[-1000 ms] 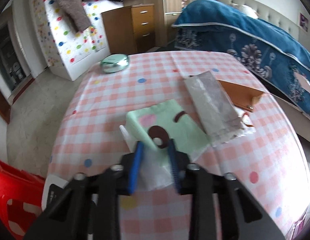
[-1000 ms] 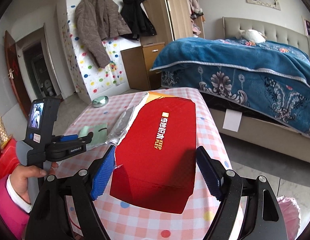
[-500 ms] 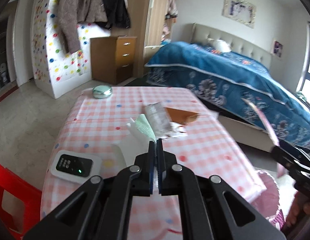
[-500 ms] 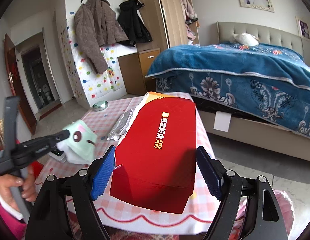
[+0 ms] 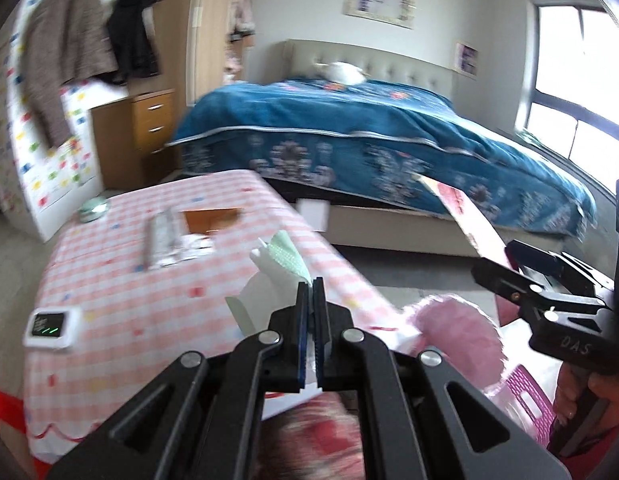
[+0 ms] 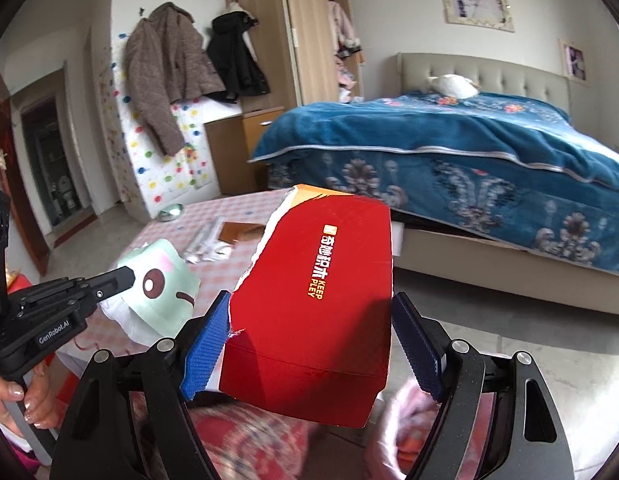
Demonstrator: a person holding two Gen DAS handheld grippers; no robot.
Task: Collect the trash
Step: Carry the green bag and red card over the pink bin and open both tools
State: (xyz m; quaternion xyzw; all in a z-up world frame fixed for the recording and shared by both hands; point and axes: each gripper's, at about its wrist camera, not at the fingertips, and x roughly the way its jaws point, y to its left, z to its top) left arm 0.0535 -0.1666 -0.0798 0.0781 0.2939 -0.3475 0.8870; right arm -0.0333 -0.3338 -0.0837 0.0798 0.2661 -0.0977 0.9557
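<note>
Left gripper is pinching a green tissue pack between fully closed jaws, holding it above the bench edge. Right gripper is gripping a torn red carton with jaws spread wide, pads pressing both sides. Further back on the checkered bench, a silvery wrapper and brown card are lying. Blue-covered bed is sitting beyond.

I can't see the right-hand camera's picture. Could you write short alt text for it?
The right gripper holds a torn red cardboard box between its blue pads. To the left, the left gripper pinches a pale green wrapper above a pink checked table, with a blue-covered bed behind.
</note>
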